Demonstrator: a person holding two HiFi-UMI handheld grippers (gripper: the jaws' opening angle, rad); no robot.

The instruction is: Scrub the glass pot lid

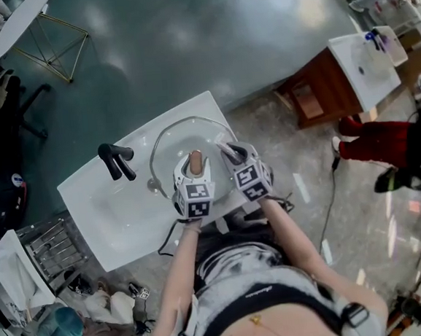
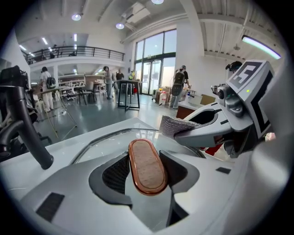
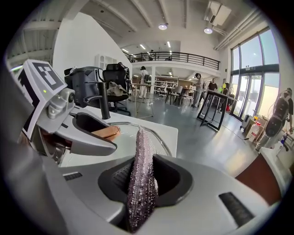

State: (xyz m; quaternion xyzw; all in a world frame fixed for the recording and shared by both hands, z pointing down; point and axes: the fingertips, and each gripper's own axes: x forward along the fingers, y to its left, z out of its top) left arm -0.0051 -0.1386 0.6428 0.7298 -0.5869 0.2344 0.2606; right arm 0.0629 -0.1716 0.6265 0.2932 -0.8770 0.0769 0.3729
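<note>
The glass pot lid (image 1: 167, 154) stands tilted over the white sink (image 1: 119, 208). Its oval copper-rimmed wooden handle (image 1: 195, 161) sits between the jaws of my left gripper (image 1: 194, 166), which is shut on it. In the left gripper view the handle (image 2: 147, 166) fills the gap between the black pads, with the lid's glass (image 2: 105, 144) beyond. My right gripper (image 1: 233, 153) is shut on a silvery scrub pad (image 3: 141, 174), which it holds upright just right of the lid. The pad's edge (image 2: 177, 125) hovers near the lid's rim (image 3: 158, 135); I cannot tell whether they touch.
A black faucet (image 1: 115, 161) rises at the sink's left. A wire rack (image 1: 53, 247) stands on the floor to the left. A wooden cabinet with a second sink (image 1: 334, 79) and a person in red trousers (image 1: 373, 142) are at the right.
</note>
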